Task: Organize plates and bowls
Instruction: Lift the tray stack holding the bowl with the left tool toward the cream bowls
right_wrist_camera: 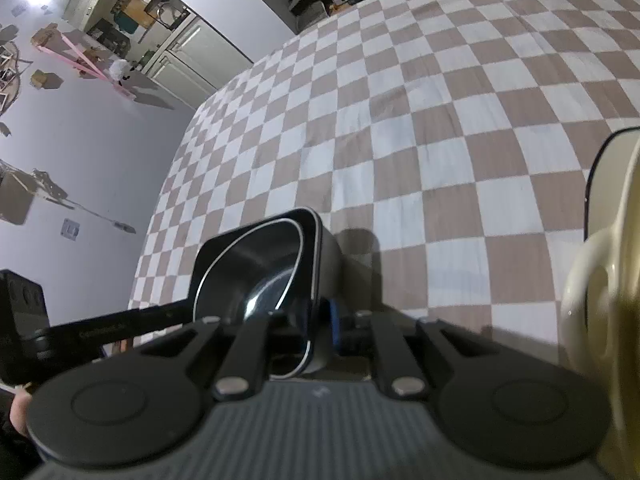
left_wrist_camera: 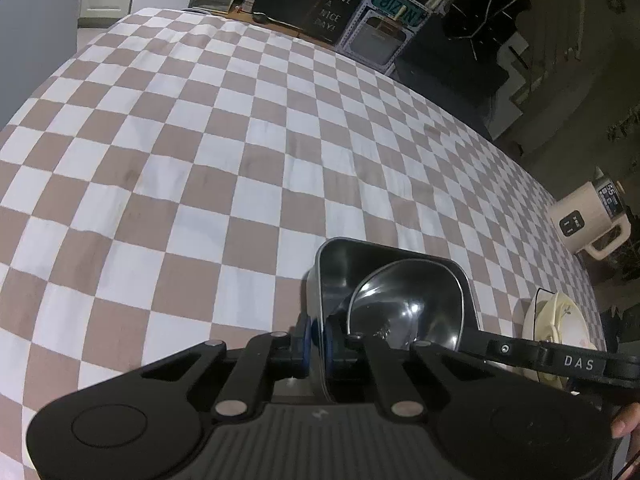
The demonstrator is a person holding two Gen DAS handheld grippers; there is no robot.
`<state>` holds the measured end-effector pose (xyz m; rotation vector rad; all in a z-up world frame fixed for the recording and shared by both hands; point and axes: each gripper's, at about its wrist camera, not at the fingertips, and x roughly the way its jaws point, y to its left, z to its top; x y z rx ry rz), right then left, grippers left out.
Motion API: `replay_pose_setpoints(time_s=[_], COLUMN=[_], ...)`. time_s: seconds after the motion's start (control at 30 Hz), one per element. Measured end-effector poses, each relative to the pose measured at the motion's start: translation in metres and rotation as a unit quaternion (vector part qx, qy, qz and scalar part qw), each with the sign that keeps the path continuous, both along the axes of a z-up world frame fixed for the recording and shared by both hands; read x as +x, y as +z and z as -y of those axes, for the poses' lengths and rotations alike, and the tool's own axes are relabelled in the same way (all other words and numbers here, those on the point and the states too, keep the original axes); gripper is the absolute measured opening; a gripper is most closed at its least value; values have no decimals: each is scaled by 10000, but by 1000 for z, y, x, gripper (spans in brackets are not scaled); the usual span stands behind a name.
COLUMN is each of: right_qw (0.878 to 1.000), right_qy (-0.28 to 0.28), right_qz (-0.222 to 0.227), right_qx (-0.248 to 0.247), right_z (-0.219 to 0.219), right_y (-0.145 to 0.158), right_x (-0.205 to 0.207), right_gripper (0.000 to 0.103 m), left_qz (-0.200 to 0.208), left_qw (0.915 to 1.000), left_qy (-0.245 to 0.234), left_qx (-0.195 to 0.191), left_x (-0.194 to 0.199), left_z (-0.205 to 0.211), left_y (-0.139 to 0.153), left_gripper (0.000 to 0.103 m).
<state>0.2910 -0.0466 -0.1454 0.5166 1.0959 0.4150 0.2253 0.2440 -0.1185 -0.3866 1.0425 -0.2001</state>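
Left gripper (left_wrist_camera: 316,344): clamped on the near-left wall of the black square bowl (left_wrist_camera: 336,264).
Right gripper (right_wrist_camera: 320,328): pinching the same bowl's opposite wall.
Bowl: on checkered tablecloth (left_wrist_camera: 200,140), steel bowl (left_wrist_camera: 412,312) nested inside.
Cream plates (left_wrist_camera: 560,320): just beside, right.

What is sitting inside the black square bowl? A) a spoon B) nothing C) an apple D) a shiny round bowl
D: a shiny metal round bowl nests inside the black square bowl, which both grippers pinch by its walls.
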Motion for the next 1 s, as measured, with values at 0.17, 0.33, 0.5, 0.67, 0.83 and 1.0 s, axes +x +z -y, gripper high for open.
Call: replay_pose_setpoints(time_s=[0.17,0.33,0.5,0.67,0.83,1.0], right_qw=[9997,9994,9984,9967,9947,9926], right_qy=[69,21,-10,-84,-109,-200], right_qz=[209,327,533,718,910,1071], right_qx=[-61,98,205,373,475,528], right_z=[0,6,10,24,47,77], right_y=[4,12,25,42,60,72], right_x=[-1,2,4,2,-6,-18], right_gripper=[11,10,10,9,9,9], left_qz=[104,337,583,799,1042,1302], left_qw=[9999,9989,9971,9962,9939,9903], left_qy=[62,310,422,332,283,226], left_qx=[95,-141,-256,-104,-215,-434], left_x=[-3,-9,-13,-19,-25,-29], left_z=[2,-4,-2,14,34,62], left_y=[5,17,34,55,75,95], left_gripper=[7,8,8,8,9,10])
